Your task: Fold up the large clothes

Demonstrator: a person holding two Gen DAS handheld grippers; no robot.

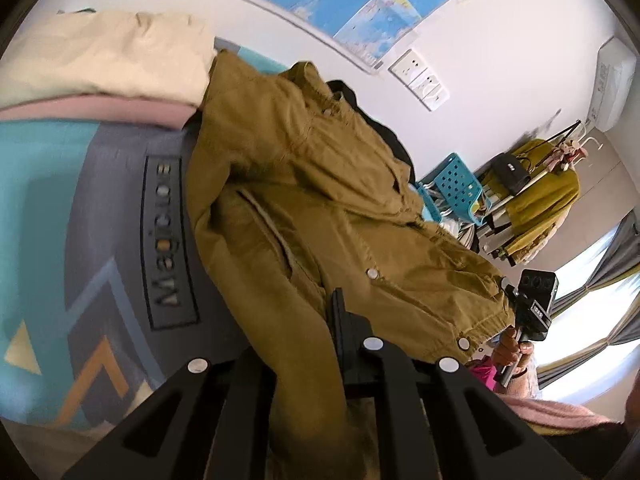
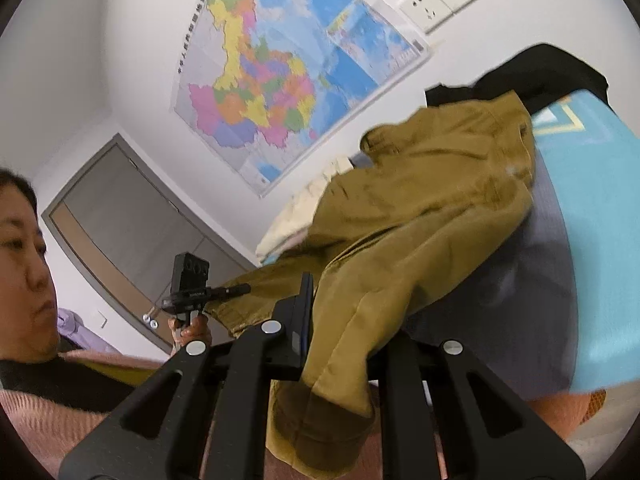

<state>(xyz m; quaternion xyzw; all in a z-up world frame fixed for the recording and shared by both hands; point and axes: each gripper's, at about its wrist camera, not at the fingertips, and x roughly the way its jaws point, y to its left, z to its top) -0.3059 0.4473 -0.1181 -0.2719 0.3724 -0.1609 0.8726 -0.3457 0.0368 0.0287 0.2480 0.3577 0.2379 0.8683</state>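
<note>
A mustard-brown jacket with snap buttons lies crumpled on the bed, its near edge lifted off the cover. In the left wrist view my left gripper is shut on a fold of its fabric, which hangs down between the fingers. My right gripper grips the hem at the far right, held by a hand. In the right wrist view the right gripper is shut on the jacket, and a cuff droops below the jaws. The left gripper pinches the hem at left.
The bed cover is teal and grey with lettering. Cream and pink bedding is piled at the back left. A black garment lies behind the jacket. A blue perforated chair and a clothes rack stand beyond the bed. A person is at left.
</note>
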